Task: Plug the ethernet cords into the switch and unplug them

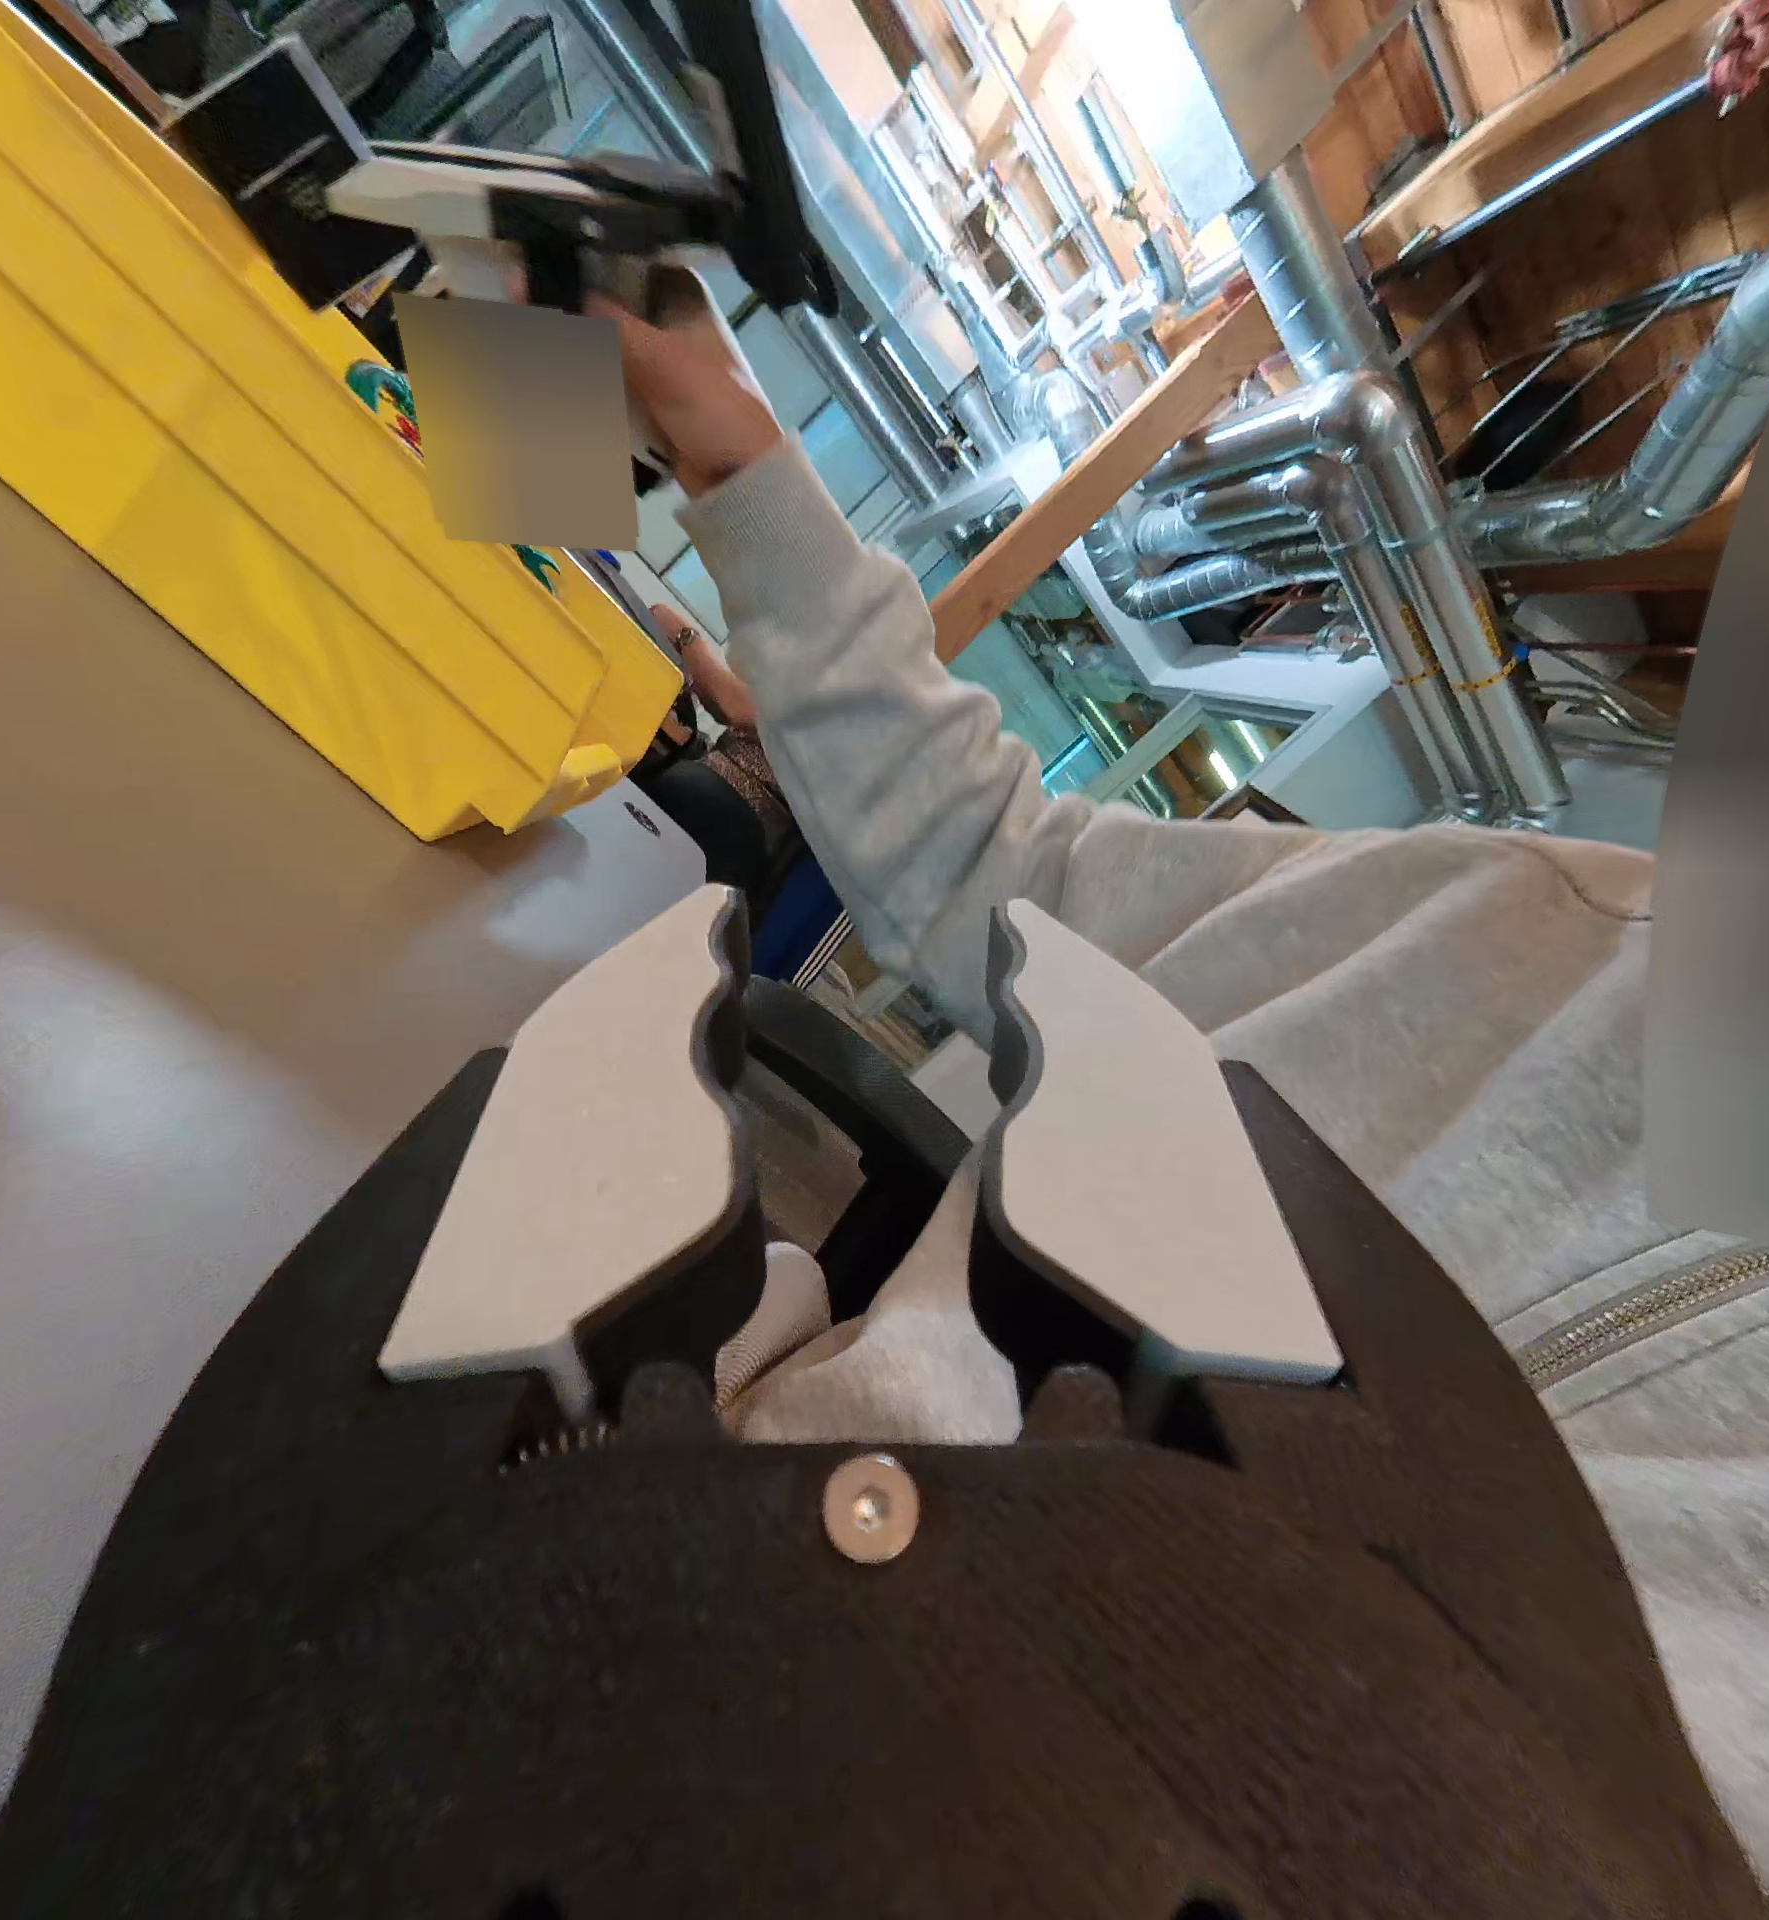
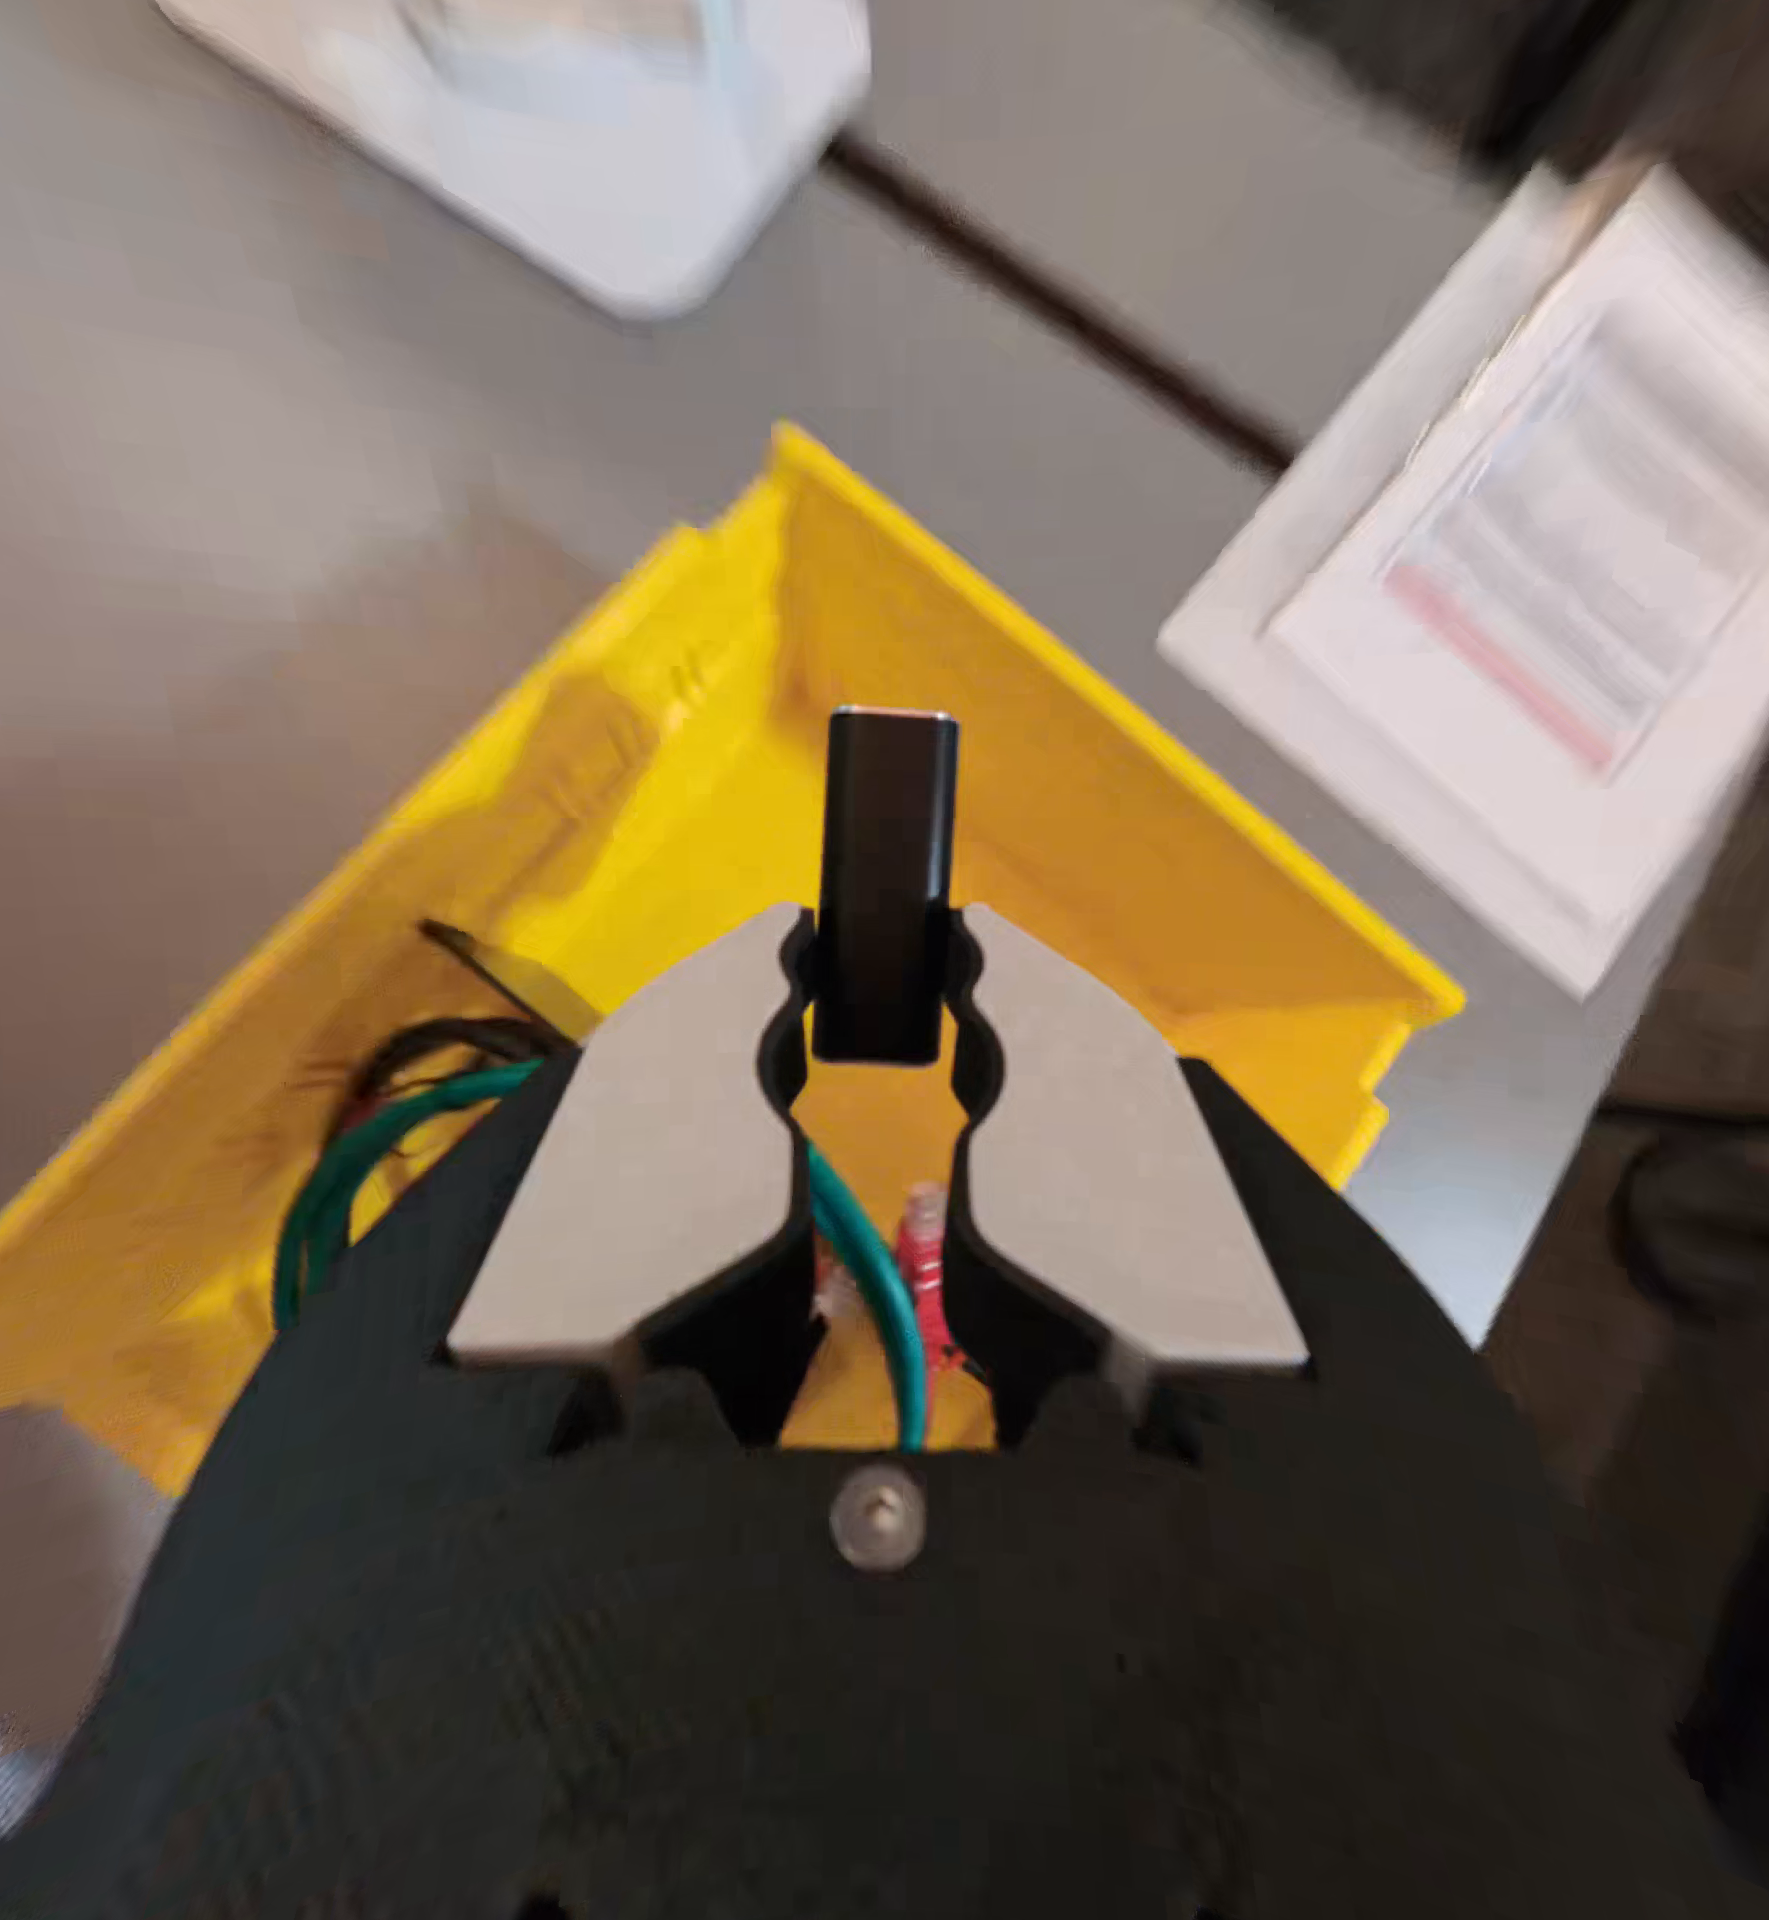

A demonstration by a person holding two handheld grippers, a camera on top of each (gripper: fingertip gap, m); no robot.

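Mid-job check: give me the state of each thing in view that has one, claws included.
Left claw: open, empty, pointed off the table.
Right claw: shut on the black switch, above the yellow bin.
Black switch: lifted, held upright, nothing plugged in that shows.
Yellow bin: open-topped, on the table.
Green cord: loose in the bin.
Red cord: loose in the bin, unplugged.

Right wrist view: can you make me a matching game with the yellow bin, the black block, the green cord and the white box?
Things:
1. yellow bin
2. black block
3. green cord
4. white box

Places:
A. lying inside the bin
B. on the table, beside the bin
C. pinched between the jaws of the right gripper
D. on the table, holding the cords

Pairs: 1-D, 2-C, 3-A, 4-B
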